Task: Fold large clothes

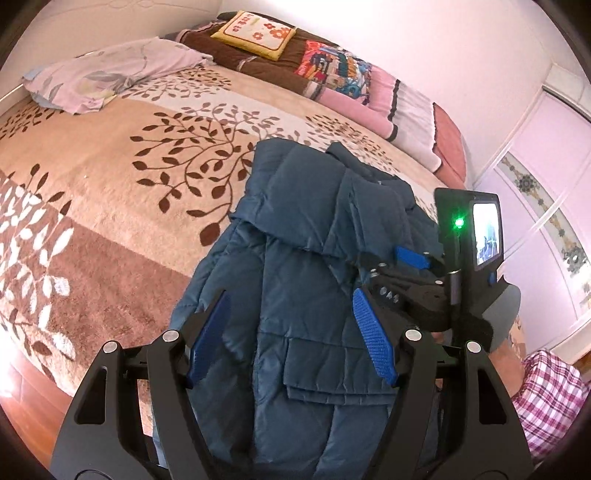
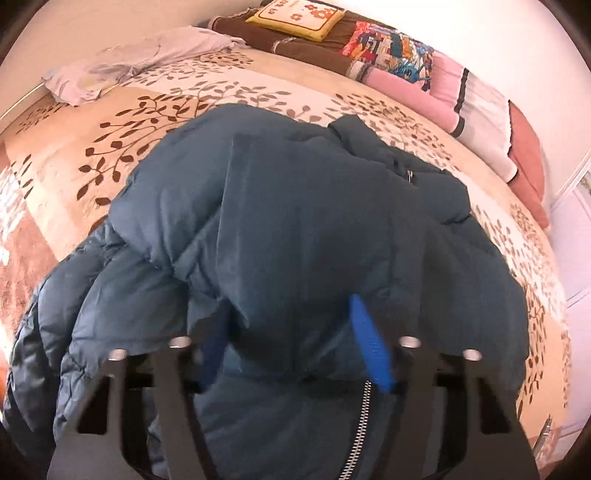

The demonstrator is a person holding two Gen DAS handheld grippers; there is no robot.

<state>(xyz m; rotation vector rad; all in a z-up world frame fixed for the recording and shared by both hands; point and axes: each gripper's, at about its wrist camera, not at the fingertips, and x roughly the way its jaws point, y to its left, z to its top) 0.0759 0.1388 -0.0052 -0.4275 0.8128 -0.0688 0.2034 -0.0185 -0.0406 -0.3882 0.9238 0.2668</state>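
Left wrist view. Bed [image 1: 110,192] with plush beige and brown cover, leaf and branch pattern; white wall behind, wardrobe doors [image 1: 546,192] with flowered strips at right, wooden floor [image 1: 26,402] at lower left. Along far edge: crumpled pale pillow [image 1: 107,74], yellow cushion [image 1: 255,33] with orange flowers atop folded brown blanket [image 1: 266,62], then pink and white folded bedding [image 1: 399,107]. Dark blue quilted padded jacket [image 1: 295,258] lying lengthwise on cover, sleeve folded across chest, pocket flap near bottom. Left gripper [image 1: 291,339] hovering above jacket, blue ribbed pads spread wide, nothing between them. Right gripper [image 1: 388,273] seen at right over jacket edge, small lit screen and green light on its body. Checked shirt [image 1: 550,398] at lower right.

Right wrist view. Same bed [image 2: 258,88], pillow [image 2: 140,59], cushion [image 2: 299,14], bedding [image 2: 461,92]. Jacket [image 2: 295,221] filling centre, puffy, metal zip [image 2: 360,424] at bottom. Right gripper [image 2: 295,343] spread apart, jacket fabric bulging between pads; pinched or not, cannot tell.
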